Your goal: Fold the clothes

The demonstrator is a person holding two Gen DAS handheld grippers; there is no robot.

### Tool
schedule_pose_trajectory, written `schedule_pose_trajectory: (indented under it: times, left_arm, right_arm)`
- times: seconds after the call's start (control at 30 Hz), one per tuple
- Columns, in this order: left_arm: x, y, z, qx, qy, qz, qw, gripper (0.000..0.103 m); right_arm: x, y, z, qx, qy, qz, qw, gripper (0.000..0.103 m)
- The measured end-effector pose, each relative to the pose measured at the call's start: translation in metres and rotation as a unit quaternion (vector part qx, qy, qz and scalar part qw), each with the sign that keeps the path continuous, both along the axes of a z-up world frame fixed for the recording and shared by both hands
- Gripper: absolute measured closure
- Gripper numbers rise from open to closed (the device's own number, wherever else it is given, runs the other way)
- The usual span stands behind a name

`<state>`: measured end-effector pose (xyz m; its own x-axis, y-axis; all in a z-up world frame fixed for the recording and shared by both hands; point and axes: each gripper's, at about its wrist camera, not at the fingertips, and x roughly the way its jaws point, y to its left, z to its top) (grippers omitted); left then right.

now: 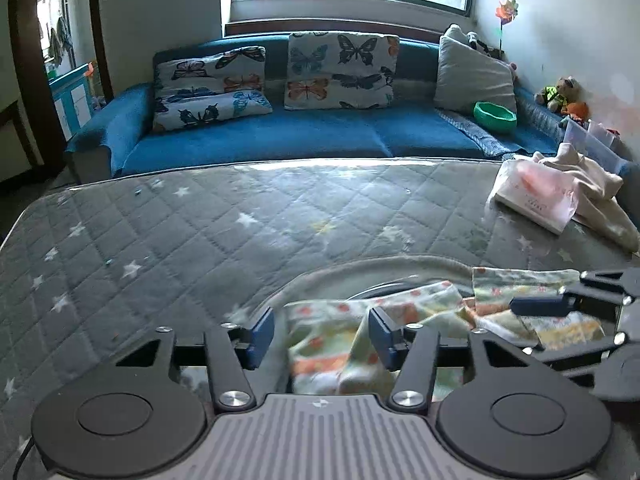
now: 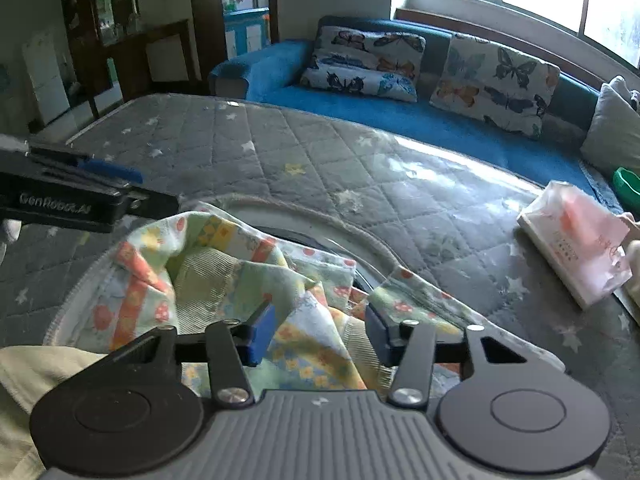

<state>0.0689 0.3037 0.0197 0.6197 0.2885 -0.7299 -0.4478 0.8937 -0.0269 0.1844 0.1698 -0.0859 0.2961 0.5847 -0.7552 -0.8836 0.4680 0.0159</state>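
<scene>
A small patterned garment (image 1: 332, 340), pale green with orange and yellow prints, lies crumpled on the grey quilted mattress (image 1: 200, 232) at its near edge. It also shows in the right wrist view (image 2: 224, 276). My left gripper (image 1: 322, 334) is open, its blue pads on either side of a fold of the cloth. My right gripper (image 2: 320, 334) is open over the garment's right part, and it shows from the side in the left wrist view (image 1: 540, 306). The left gripper shows at the left of the right wrist view (image 2: 108, 172).
A tissue pack (image 1: 536, 196) and a cream cloth (image 1: 596, 188) lie at the mattress's right side. A blue sofa (image 1: 320, 132) with butterfly pillows and a green bowl (image 1: 494, 116) stands behind. A cream cloth (image 2: 24, 392) lies at the near left.
</scene>
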Motion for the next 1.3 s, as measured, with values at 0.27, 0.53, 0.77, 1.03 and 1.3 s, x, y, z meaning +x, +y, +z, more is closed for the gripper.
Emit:
schedule_pose_trajectory:
  times: [0.27,0.53,0.77,1.03,1.3]
  left_arm:
    - [0.011,0.001,-0.021,-0.028,0.027,-0.005,0.9992,0.094]
    - [-0.018,-0.006,-0.011,-0.028,0.013,-0.005,0.9995,0.101]
    - [-0.066,-0.012,0.002,-0.042,-0.014,0.007,0.999,0.101]
    - [-0.103,-0.027,0.023,-0.035,-0.038,-0.005,0.9986,0.088]
    - [-0.096,-0.046,0.02,-0.019,-0.028,-0.018,0.9992,0.057]
  right_arm:
    - [-0.004,-0.011,-0.005,0.004,0.007,0.011,1.0,0.094]
    - [-0.028,-0.039,0.019,0.039,-0.011,0.021,0.999,0.099]
    - [-0.072,-0.079,0.047,0.069,-0.034,0.054,0.996,0.099]
    - [-0.128,-0.135,0.065,0.075,-0.053,0.079,0.993,0.099]
    - [-0.149,-0.202,0.058,0.049,-0.053,0.027,0.997,0.099]
